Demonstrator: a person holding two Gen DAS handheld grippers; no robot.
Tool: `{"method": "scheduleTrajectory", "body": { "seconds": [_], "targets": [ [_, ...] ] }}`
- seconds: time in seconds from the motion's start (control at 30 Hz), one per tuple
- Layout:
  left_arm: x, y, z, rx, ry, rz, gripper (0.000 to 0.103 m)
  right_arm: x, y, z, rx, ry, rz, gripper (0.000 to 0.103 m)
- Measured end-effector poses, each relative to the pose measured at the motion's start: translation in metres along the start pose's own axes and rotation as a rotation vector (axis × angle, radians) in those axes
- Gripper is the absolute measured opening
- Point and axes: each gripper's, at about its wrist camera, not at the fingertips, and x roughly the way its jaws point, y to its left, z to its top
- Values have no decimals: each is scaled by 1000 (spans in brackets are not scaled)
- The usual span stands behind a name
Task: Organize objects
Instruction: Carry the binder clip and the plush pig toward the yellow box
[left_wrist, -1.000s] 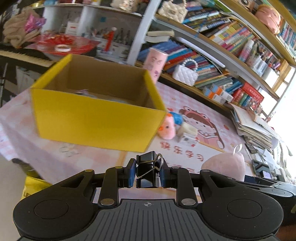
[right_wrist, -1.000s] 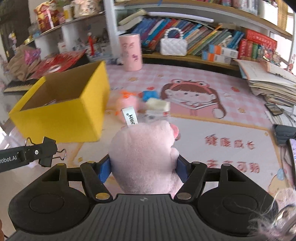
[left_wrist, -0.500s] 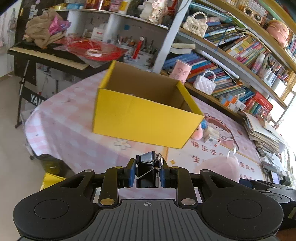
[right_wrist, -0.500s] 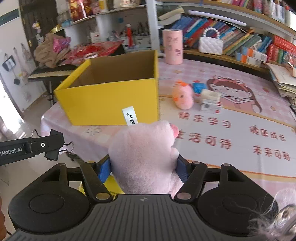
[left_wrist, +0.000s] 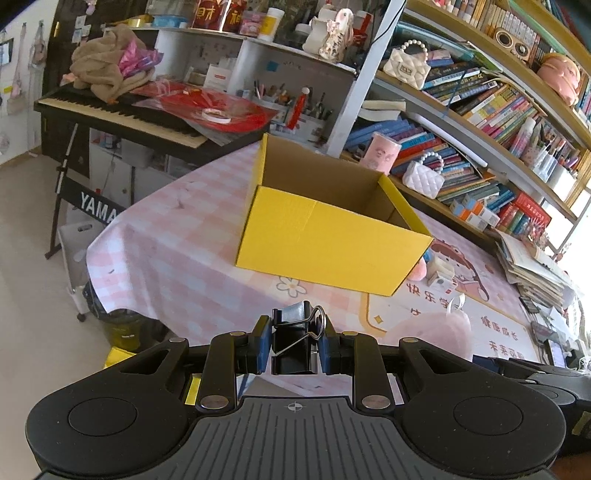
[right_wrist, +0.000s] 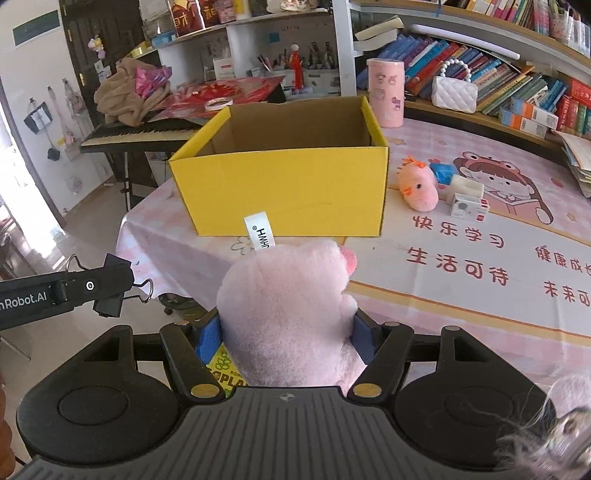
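Note:
My left gripper (left_wrist: 293, 341) is shut on a black binder clip (left_wrist: 295, 338), held in the air in front of the table's near edge. My right gripper (right_wrist: 286, 332) is shut on a pink plush toy (right_wrist: 288, 306) with a white tag. An open yellow cardboard box (left_wrist: 325, 240) stands on the pink tablecloth ahead of both; it also shows in the right wrist view (right_wrist: 284, 184). The left gripper and its clip (right_wrist: 110, 286) show at the left of the right wrist view. The pink plush (left_wrist: 432, 332) shows at the right of the left wrist view.
Right of the box lie a small orange-pink plush chick (right_wrist: 419, 186), a blue item (right_wrist: 443, 171) and small white boxes (right_wrist: 467, 203). A pink cylinder (right_wrist: 386, 92) and white purse (right_wrist: 454, 92) stand behind. Bookshelves line the back; a keyboard piano (left_wrist: 122, 118) stands left, and a paper stack (left_wrist: 532, 266) lies at the right.
Both grippers have pulled back and up from the box, which now looks smaller and farther. Both still hold their objects.

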Motion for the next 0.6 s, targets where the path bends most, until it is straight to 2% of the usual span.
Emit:
{"method": "scheduleTrajectory", "body": {
  "seconds": [0.37,0.6],
  "targets": [
    [-2,4,6,25,-19,-35,24,-4,10,3,4,-19,-29,67],
    [2,2,21,41,-50,-53,24,-3,7,18,1,-39,-45,67]
  ]
}}
